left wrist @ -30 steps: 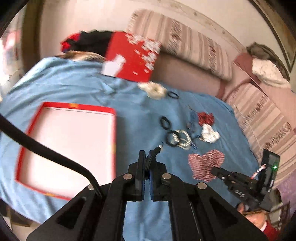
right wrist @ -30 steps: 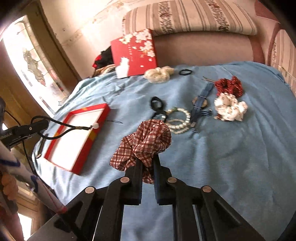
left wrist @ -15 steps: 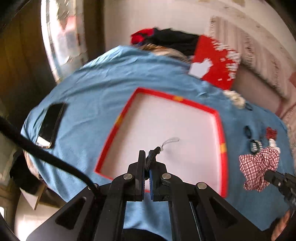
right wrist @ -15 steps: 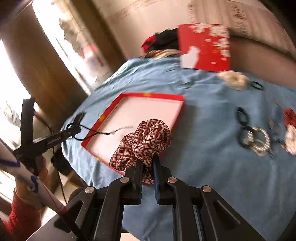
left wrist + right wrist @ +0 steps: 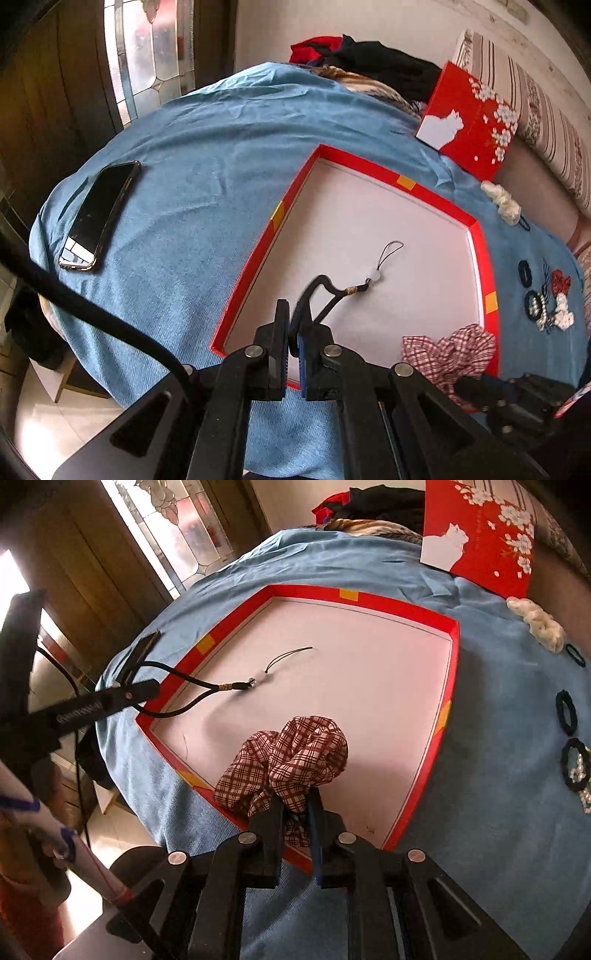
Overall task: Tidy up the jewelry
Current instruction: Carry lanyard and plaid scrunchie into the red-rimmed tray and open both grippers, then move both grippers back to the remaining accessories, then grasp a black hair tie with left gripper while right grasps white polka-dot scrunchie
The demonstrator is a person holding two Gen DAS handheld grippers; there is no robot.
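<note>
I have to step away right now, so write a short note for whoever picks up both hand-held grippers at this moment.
Left hand-held gripper: shut on the black cord charm, whose bead end already rests inside the red tray.
Right hand-held gripper: its jaws have just been opening; the plaid scrunchie is between them, over the tray's near edge.
Done: nothing released in the tray yet.
Left: let go of both, then fetch the cream scrunchie, black hair ties and pearl pieces off the blue cloth.

I see a leaded-glass window (image 5: 147,55) beside dark wood panelling (image 5: 44,92), a striped sofa cushion (image 5: 546,107), and pale floor tiles (image 5: 48,432).
</note>
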